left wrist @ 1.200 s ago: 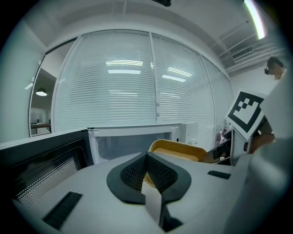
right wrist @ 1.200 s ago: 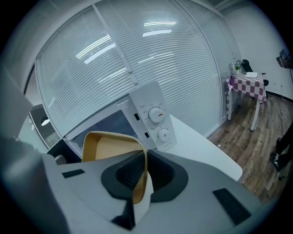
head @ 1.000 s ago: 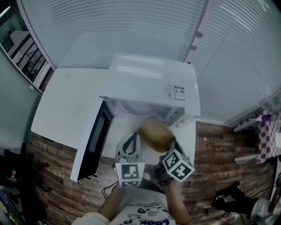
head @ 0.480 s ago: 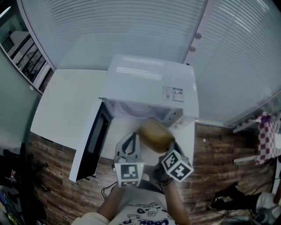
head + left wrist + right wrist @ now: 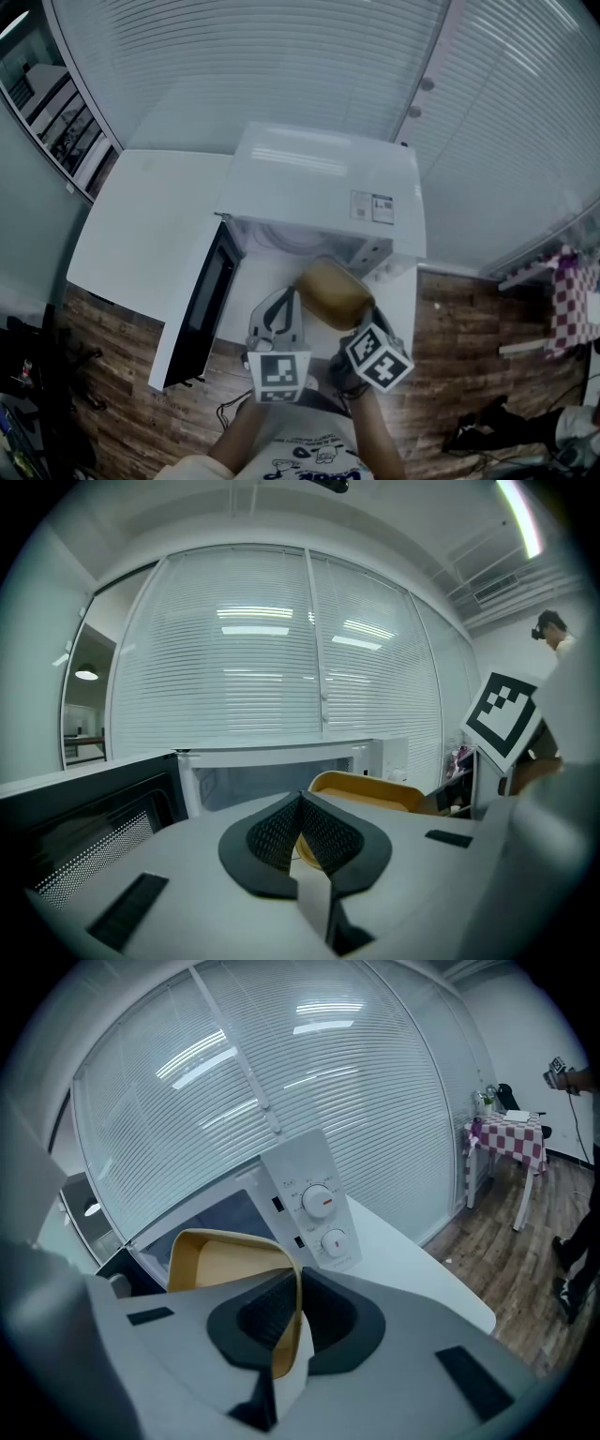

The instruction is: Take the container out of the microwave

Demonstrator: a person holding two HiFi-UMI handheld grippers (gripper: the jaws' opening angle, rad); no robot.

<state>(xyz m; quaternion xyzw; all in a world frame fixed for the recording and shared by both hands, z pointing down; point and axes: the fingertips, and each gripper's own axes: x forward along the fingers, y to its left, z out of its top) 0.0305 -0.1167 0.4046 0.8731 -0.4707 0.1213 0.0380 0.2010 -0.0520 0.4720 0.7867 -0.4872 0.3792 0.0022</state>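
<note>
The tan container [image 5: 330, 289] hangs in front of the open white microwave [image 5: 319, 178], outside its cavity. My right gripper [image 5: 359, 317] is shut on the container's near rim; in the right gripper view the thin yellow wall [image 5: 220, 1260] runs between the dark pads of the right gripper [image 5: 298, 1277]. My left gripper [image 5: 278, 302] is just left of the container, shut with nothing in it. In the left gripper view the left gripper [image 5: 300, 799] has its pads touching, and the container [image 5: 361, 794] shows behind them, in front of the microwave [image 5: 281, 775].
The microwave door [image 5: 202, 300] stands swung open to the left and reaches past the white table's [image 5: 150, 225] front edge. The control panel with two dials [image 5: 317, 1208] is on the microwave's right. A table with a checked cloth [image 5: 511, 1138] stands farther right on the wood floor.
</note>
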